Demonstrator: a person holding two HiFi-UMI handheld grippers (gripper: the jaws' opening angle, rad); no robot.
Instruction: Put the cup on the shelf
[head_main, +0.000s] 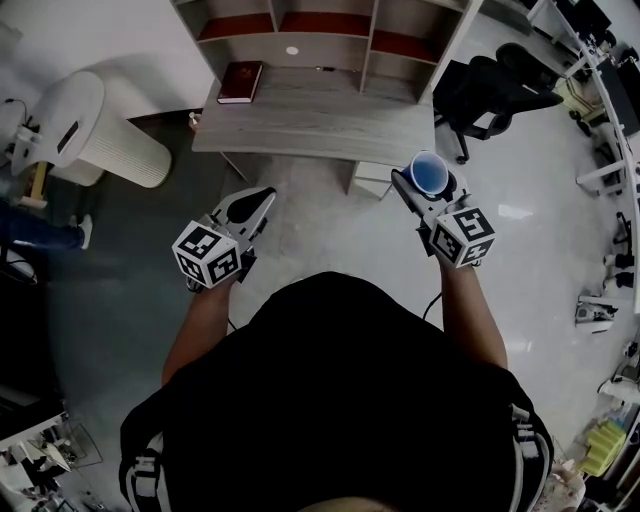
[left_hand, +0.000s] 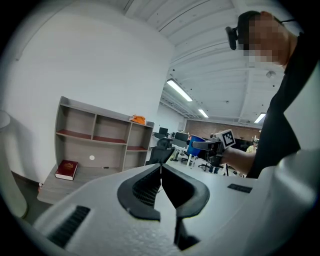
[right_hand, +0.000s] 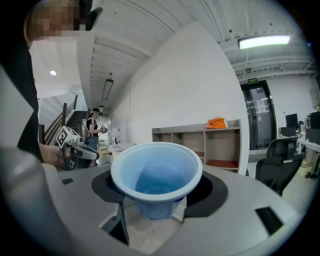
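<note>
Cup (head_main: 429, 172), blue and upright, sits pinched in the right tool (head_main: 428, 182), up in the air in front of the person. The left tool (head_main: 262, 200) has its jaws pressed together with nothing inside. The shelf (head_main: 330, 22) stands ahead, at the back of the wooden surface (head_main: 320, 120).

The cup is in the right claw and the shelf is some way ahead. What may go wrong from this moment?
1. The right claw grips the blue cup only below its rim, so it might tip or slip on the way.
2. The shelf stands at the back of the desk. When reaching over, the cup may knock a shelf board.
</note>
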